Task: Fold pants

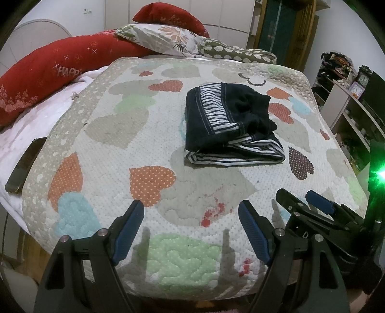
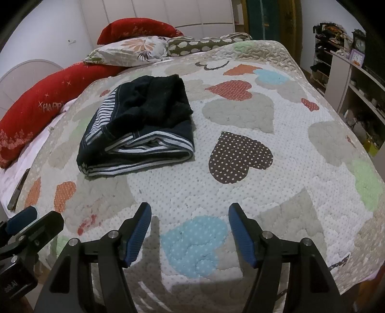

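The dark navy pants [image 1: 231, 125] with white-striped bands lie folded into a thick bundle on the heart-patterned quilt [image 1: 120, 144], beyond both grippers. In the left wrist view my left gripper [image 1: 191, 204] hovers low over the quilt's near part, jaws wide apart and empty, the pants ahead and slightly right. My right gripper [image 1: 298, 196] shows beside it at the right. From the right wrist, the pants [image 2: 139, 130] sit ahead to the left on the quilt [image 2: 264, 168]. There my right gripper [image 2: 190, 205] is open with nothing between its fingers, and my left gripper [image 2: 45, 214] pokes in at the lower left.
Red pillows [image 1: 48, 79] and a floral pillow [image 1: 163, 36] lie at the bed's head. A flat dark object [image 1: 24, 168] rests near the bed's left edge. Shelving with a clock and clutter [image 1: 349, 101] stands right of the bed. White wardrobe doors [image 2: 168, 14] line the back wall.
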Tool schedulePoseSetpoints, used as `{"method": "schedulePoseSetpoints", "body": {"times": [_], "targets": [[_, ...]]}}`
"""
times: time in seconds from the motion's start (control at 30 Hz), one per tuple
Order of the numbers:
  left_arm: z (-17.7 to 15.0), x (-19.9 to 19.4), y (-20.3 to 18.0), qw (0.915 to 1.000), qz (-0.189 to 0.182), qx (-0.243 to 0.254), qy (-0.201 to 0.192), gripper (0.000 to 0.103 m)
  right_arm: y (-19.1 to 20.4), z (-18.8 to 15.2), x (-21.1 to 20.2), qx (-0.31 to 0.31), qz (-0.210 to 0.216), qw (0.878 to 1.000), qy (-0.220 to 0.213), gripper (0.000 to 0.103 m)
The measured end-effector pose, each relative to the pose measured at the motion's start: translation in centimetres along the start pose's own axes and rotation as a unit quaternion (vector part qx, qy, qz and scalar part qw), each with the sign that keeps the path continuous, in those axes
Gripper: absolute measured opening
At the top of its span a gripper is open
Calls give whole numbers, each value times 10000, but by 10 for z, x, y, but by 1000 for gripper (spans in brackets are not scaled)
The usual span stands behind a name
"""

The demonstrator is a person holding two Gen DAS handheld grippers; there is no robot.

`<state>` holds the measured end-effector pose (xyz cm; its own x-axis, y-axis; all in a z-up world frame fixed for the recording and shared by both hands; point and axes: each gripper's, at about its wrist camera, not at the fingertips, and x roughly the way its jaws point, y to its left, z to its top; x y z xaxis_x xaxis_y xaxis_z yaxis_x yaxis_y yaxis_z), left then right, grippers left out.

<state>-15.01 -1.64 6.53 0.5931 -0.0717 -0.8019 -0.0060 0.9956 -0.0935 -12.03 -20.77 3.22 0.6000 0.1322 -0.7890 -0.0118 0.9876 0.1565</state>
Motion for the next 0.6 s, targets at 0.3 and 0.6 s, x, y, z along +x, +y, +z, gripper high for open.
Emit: {"method": "schedulePoseSetpoints", "body": {"times": [0.3, 0.6], "targets": [[-2, 4, 2, 10000, -5, -37, 49, 80, 1, -1, 2, -72, -44, 10000, 21, 73], [-1, 3, 3, 10000, -4, -42, 54, 80, 2, -1, 2, -97, -63, 9999, 12, 73]]}}
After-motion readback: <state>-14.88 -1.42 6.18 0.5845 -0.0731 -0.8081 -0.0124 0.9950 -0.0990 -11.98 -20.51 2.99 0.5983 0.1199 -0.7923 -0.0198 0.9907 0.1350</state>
